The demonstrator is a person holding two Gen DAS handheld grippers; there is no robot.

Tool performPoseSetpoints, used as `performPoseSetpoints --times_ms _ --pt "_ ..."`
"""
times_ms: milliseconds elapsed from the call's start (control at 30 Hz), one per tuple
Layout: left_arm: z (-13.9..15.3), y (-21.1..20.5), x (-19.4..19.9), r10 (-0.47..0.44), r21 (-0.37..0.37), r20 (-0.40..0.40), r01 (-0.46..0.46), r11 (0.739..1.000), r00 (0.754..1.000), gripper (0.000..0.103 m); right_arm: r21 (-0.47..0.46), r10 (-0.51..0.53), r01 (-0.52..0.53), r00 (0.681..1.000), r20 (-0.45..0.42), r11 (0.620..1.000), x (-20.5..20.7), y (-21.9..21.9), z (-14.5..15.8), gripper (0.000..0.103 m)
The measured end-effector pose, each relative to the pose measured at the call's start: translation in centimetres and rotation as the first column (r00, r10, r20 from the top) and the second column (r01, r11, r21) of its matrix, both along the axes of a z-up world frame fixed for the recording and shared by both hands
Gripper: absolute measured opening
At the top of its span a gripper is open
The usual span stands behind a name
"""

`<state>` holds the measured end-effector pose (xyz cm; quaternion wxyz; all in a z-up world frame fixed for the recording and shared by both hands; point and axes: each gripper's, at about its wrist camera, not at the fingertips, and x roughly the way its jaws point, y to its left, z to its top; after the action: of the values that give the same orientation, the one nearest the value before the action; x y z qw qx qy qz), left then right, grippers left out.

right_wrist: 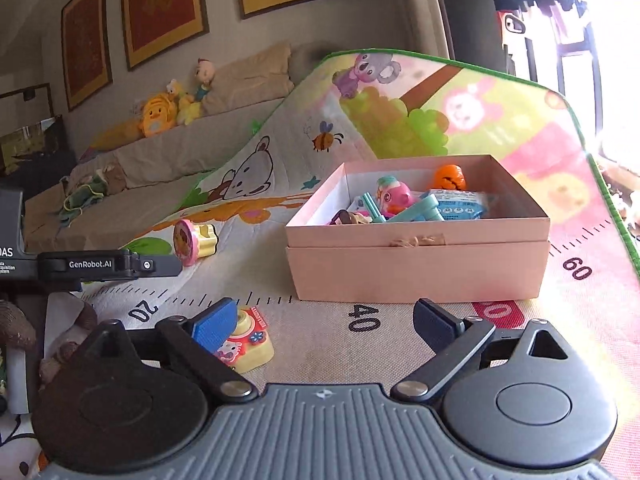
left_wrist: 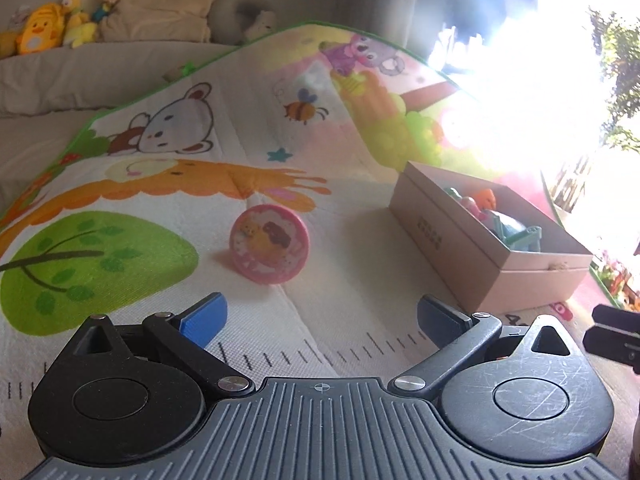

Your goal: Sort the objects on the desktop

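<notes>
A pink box [right_wrist: 416, 268] stands on the play mat and holds several small toys, among them a pink figure [right_wrist: 394, 196] and an orange ball [right_wrist: 450, 176]. The box [left_wrist: 452, 236] shows at the right in the left wrist view too. A pink round stamp toy [left_wrist: 269, 243] lies on the mat ahead of my left gripper [left_wrist: 320, 316], which is open and empty. In the right wrist view that stamp toy [right_wrist: 194, 242] lies at the left. My right gripper [right_wrist: 324, 320] is open with nothing between its fingers; a yellow toy camera [right_wrist: 250, 340] lies just behind its left finger.
The cartoon play mat [left_wrist: 168, 200] with a ruler print lies over a beige sofa [right_wrist: 152, 168] that bears plush toys [left_wrist: 40, 32] and pillows. Strong window glare washes out the right side. The left gripper's body [right_wrist: 108, 266] reaches in at the left of the right wrist view.
</notes>
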<state>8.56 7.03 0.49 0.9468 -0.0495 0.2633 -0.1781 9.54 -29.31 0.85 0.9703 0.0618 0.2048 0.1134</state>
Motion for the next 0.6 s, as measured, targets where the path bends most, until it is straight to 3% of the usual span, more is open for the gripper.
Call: performPoseSetpoints --times_ms 133,233,333,400,500,600 --pt "-0.1 0.1 -0.7 0.002 0.031 -0.006 -0.002 1.0 1.0 0.103 -0.042 -0.054 0.056 0.997 0.05 0.998 -1.9 0.4 0.2 0.103" --pt "-0.2 1.1 -1.3 0.004 0.042 -0.019 -0.004 0.999 1.0 0.103 -0.083 -0.059 0.053 0.996 -0.071 0.995 -0.2 1.4 0.3 0.103" --pt "-0.3 1.8 -1.0 0.055 0.068 -0.041 -0.052 0.996 0.998 0.103 -0.134 0.036 -0.066 0.976 -0.213 0.989 2.4 2.4 0.5 0.103" --pt "-0.2 2.4 -1.1 0.116 0.065 -0.038 -0.114 0.991 0.993 0.103 -0.202 0.091 -0.138 0.969 -0.23 0.97 3.0 3.5 1.4 0.103" --pt "-0.3 4.1 -0.7 0.138 -0.017 -0.064 -0.139 0.99 0.988 0.103 -0.289 0.098 -0.121 0.991 -0.091 0.95 3.1 3.6 4.5 0.103" --pt "-0.7 4.8 0.2 0.143 -0.052 -0.142 -0.152 0.987 0.979 0.103 -0.275 -0.029 0.043 0.998 0.055 0.961 4.7 1.5 8.4 0.103"
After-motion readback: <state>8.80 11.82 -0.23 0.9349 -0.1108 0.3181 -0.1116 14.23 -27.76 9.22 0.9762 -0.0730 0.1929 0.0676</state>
